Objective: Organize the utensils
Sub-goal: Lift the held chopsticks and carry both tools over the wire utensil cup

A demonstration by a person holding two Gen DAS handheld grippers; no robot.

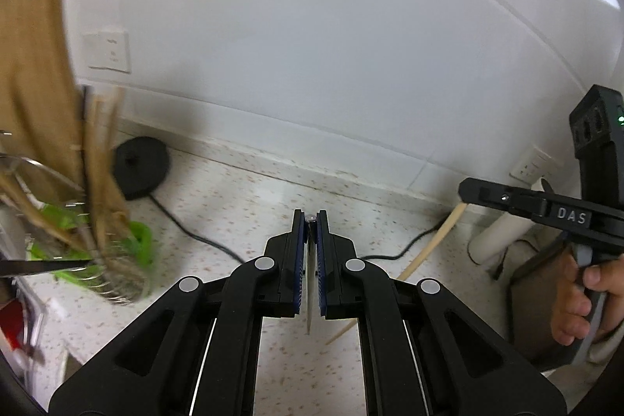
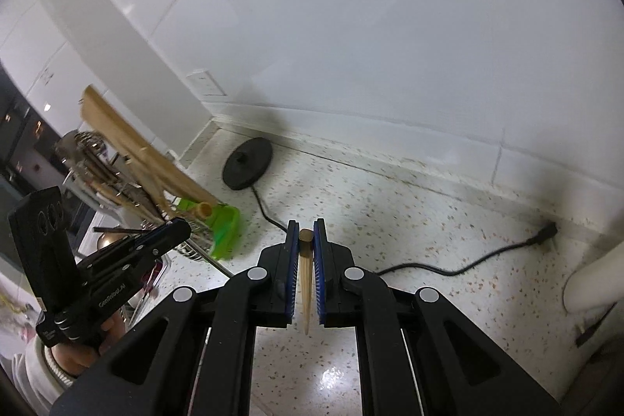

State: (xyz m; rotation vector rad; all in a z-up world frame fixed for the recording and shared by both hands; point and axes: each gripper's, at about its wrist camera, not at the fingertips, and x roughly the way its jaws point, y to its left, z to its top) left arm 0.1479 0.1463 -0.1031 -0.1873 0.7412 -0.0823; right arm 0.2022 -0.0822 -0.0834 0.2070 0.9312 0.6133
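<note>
Utensils are mid-carry above the speckled counter (image 2: 429, 221): my left gripper (image 1: 311, 221) clamps a metal chopstick (image 1: 310, 283), my right gripper (image 2: 306, 229) a wooden chopstick (image 2: 306, 283), and next I judge each needs lowering into the wire holder (image 1: 117, 279).

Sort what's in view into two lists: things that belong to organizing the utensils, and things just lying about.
Part of the job:
- metal chopstick, clamped in the left gripper
- wooden chopstick, clamped in the right gripper
- utensil holder with green base, already holding wooden utensils

Just lying about:
- black round base and its cord
- wall socket
- white roll
</note>
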